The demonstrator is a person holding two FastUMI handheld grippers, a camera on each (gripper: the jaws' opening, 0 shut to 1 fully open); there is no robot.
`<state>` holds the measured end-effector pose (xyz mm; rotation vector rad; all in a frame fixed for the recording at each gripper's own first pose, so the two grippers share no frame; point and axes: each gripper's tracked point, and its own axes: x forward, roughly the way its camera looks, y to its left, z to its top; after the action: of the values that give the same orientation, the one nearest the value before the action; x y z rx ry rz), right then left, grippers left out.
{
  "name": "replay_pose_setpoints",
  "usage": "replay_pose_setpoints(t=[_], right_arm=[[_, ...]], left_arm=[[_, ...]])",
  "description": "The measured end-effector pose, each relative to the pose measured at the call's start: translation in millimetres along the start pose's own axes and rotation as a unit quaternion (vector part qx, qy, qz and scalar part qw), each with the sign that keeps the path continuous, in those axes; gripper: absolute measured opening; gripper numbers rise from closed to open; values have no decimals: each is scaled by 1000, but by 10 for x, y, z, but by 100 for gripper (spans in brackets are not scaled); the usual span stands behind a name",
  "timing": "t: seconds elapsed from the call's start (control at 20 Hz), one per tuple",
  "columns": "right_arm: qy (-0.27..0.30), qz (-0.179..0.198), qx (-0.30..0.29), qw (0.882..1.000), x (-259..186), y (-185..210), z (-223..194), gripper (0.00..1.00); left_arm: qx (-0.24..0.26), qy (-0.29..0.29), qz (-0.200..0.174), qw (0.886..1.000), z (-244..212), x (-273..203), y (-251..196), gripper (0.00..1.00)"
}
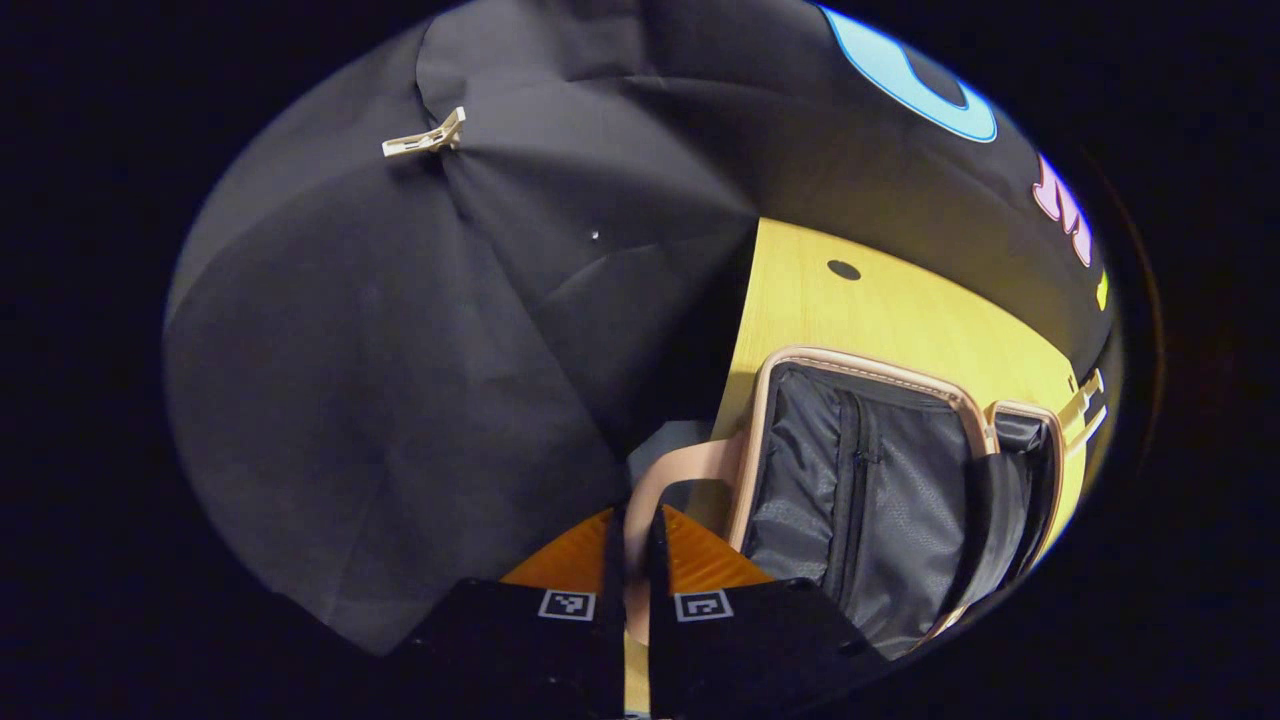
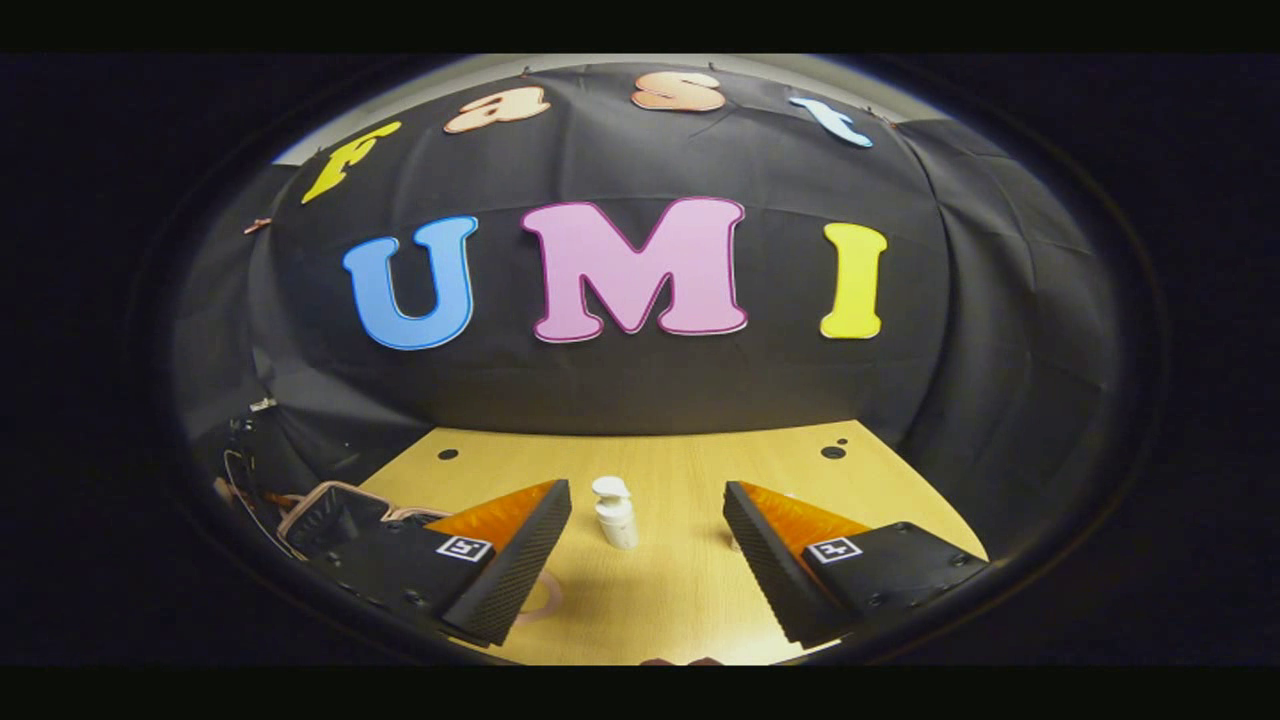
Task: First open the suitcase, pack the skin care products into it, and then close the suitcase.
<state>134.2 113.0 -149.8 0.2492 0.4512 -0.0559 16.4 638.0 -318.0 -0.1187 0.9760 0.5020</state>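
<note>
Left gripper (image 1: 632, 560) pinched narrow around the suitcase handle (image 1: 665, 475); right gripper (image 2: 645, 530) spread wide, low over the table (image 2: 680, 600), facing an upright pump bottle (image 2: 615, 512). Suitcase (image 1: 860, 490) open, dark lining bare.

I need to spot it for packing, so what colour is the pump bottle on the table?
The pump bottle is white; the right gripper view shows it best.

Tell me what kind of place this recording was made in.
Most likely a staged recording booth, not a home: black cloth wall draped behind, a bare wooden table, and just an open suitcase and a pump bottle as props.
</note>
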Motion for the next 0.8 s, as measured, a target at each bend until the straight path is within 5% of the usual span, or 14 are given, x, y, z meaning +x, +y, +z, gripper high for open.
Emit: replay_pose_setpoints(t=[0.1, 0.2, 0.25, 0.3, 0.55, 0.8], right_arm=[[-2, -3, -4, 1000, -41, -13, -7, 98], [-3, -6, -7, 1000, -88, -43, -30, 98], [-3, -7, -7, 1000, -106, -60, -42, 98], [-2, -9, -8, 1000, -137, -66, -60, 98], [-15, -1, -20, 1000, -258, -13, -64, 98], [-27, 5, -15, 1000, -354, 16, -55, 98]], left_arm=[[-14, -42, 18, 999, 176, -61, 22, 18], [-10, -110, 33, 993, 549, -318, 46, 60], [3, -161, 42, 986, 793, -524, 32, 93], [18, -212, 48, 976, 1043, -781, -38, 100], [61, -386, 12, 920, 1632, -2180, -873, 95], [20, -471, -76, 879, 1729, -3193, -1902, 97]])
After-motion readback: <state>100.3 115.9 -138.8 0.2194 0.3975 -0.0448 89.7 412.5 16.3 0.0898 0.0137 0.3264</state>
